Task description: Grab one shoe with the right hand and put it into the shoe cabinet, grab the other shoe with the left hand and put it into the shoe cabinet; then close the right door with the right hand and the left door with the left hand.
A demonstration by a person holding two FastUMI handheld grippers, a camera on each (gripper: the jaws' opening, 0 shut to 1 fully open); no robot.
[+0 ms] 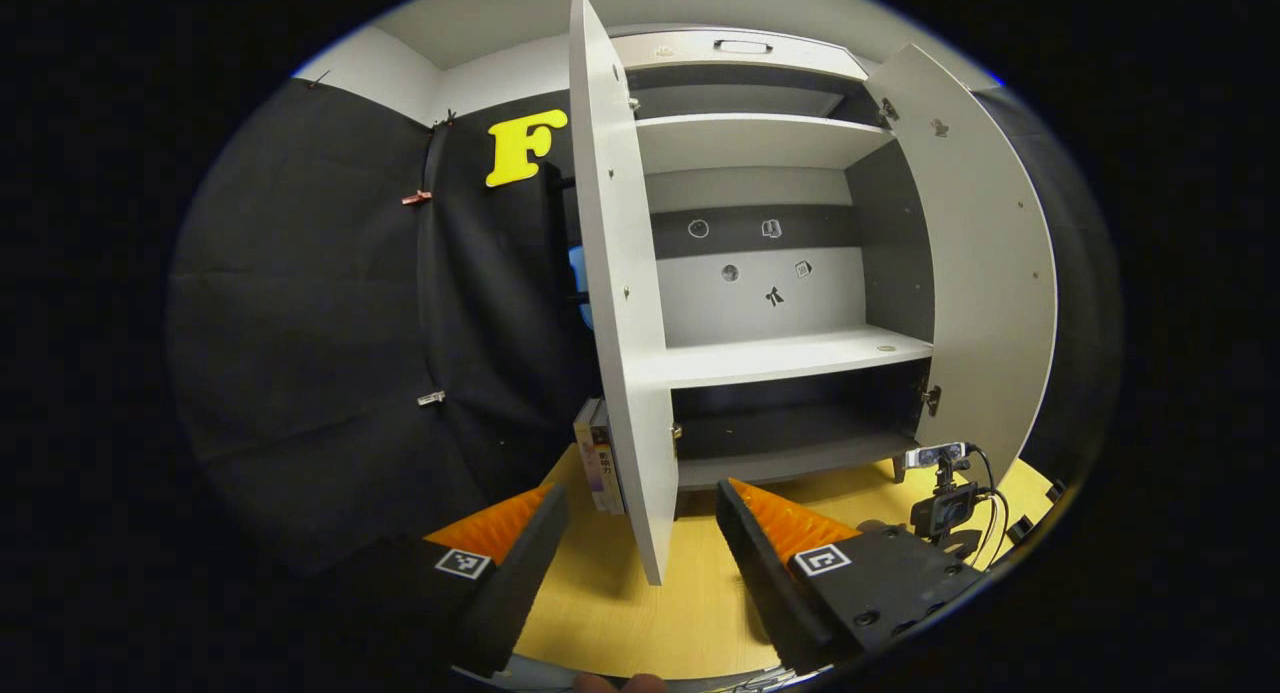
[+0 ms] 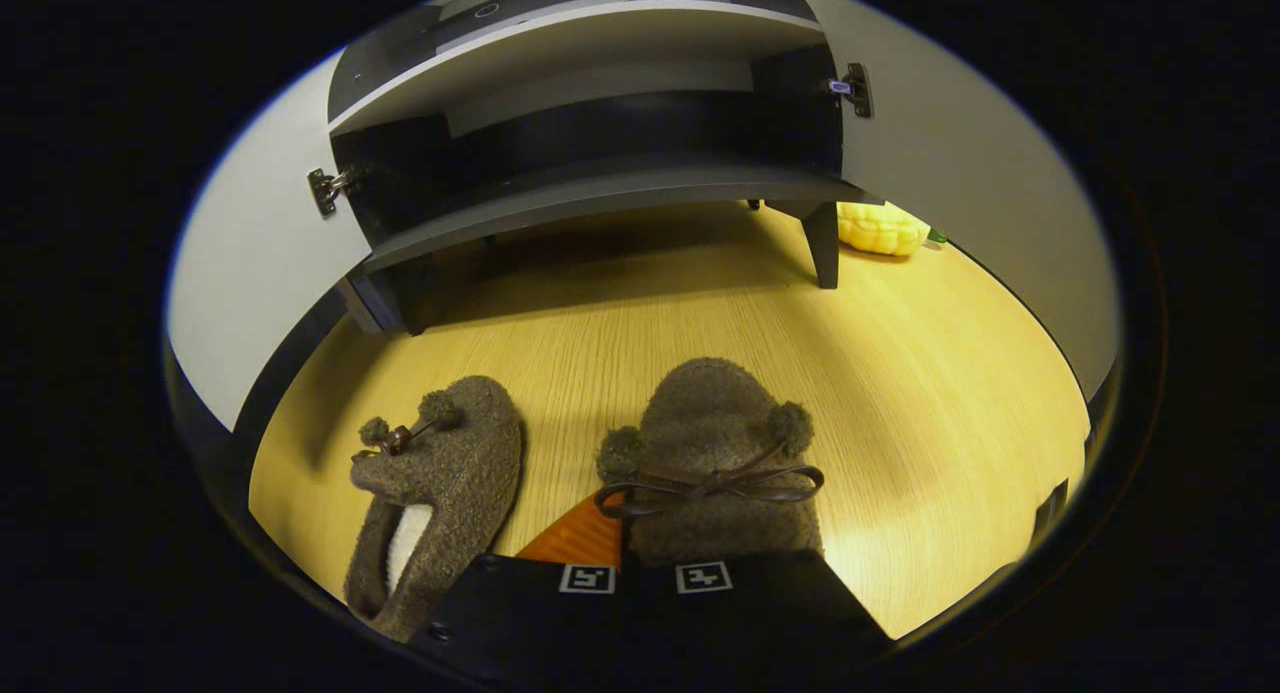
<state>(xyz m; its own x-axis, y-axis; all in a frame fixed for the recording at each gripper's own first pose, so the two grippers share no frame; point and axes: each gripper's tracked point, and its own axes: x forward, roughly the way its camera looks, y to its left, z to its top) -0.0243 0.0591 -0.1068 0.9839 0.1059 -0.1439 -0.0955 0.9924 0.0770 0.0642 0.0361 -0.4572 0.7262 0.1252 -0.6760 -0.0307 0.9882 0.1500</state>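
Two fuzzy brown slippers with bows lie on the wooden floor in the right gripper view. My right gripper [image 2: 640,518] is shut on the rear upper edge of the right slipper [image 2: 715,433]; one orange finger shows at its left and the other is hidden under the fabric. The left slipper [image 2: 445,473] lies free beside it. Ahead stands the shoe cabinet [image 2: 600,188] with a dark, empty lower compartment. In the left gripper view my left gripper [image 1: 642,503] is open and holds nothing, facing the cabinet's left door [image 1: 620,303]; the right door [image 1: 985,273] also stands open.
A yellow plush toy [image 2: 880,228] lies on the floor behind the cabinet leg [image 2: 822,243]. Books [image 1: 600,463] lean by the cabinet's left side. A small camera on a stand [image 1: 940,493] with cables sits on the floor near the right door.
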